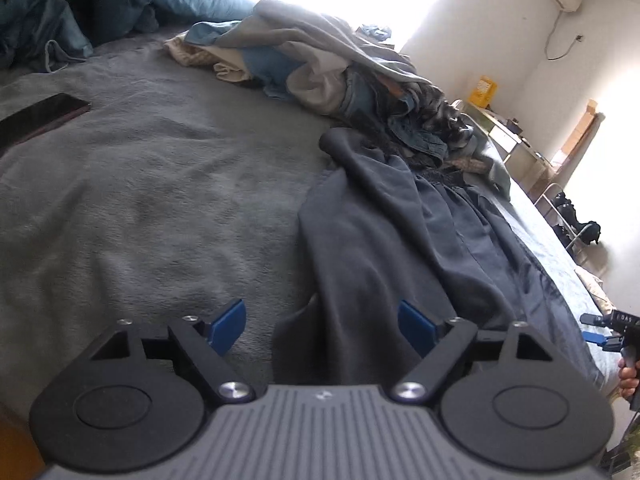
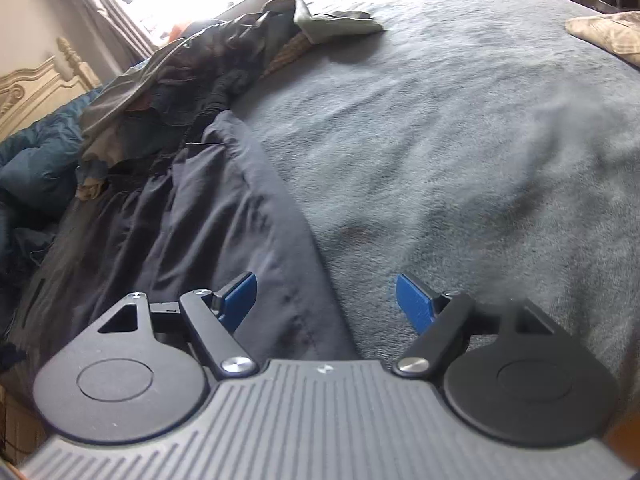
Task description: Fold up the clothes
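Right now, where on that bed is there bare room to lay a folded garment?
Bare grey blanket lies between the dark phone-like slab and the long dark garment, and again beyond that garment's other edge. The clothes pile behind is crowded.

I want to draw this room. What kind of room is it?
Most likely a bedroom: a gray blanket covers a bed with a carved headboard, and a pile of clothes lies on it.

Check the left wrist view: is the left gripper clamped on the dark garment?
No. The left gripper is open, its blue pads apart above the dark garment lying on the bed.
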Tool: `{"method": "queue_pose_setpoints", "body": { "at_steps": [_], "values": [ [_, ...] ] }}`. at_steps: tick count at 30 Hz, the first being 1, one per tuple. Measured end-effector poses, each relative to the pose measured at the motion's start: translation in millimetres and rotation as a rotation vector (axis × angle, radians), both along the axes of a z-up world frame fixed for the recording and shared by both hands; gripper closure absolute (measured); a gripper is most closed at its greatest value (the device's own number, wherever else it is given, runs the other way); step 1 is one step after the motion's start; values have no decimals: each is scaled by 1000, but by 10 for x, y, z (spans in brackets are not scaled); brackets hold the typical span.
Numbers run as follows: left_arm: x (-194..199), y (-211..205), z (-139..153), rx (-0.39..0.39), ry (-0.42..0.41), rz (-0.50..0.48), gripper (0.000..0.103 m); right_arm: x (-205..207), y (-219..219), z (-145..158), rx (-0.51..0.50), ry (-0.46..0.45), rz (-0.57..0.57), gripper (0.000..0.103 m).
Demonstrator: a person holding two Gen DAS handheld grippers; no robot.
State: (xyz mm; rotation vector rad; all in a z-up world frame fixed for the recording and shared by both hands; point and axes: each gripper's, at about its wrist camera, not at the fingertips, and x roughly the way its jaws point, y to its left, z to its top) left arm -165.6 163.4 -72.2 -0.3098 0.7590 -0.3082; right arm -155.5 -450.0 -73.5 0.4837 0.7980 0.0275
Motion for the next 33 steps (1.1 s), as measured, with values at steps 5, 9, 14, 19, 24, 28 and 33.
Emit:
{"method": "queue_pose_setpoints", "body": {
  "at_steps": [5,9,14,19,24,28,33],
  "values": [
    [86,-227,-88,86,-34,-37,49,91,69,-47,9,4,-1,26],
    [111,-394,-197,95,-23,-25,77,171,244,-51,-9,10,67,26],
    [92,-399,-242,79,-34,28,97,236,620,-95,-248,18,169,63],
    [39,-288,-157,58,-67,80,99,211,598,-21,-317,-34,138,101],
    [84,-237,-119,86,-57,100,99,132,227,52,-309,-72,18,101],
    [113,-219,-123,119,-15,95,97,127,-14,-63,-253,-63,-45,101],
    [98,-275,163,218,-72,79,71,132,-45,-210,-221,-70,-58,98]
  ]
}}
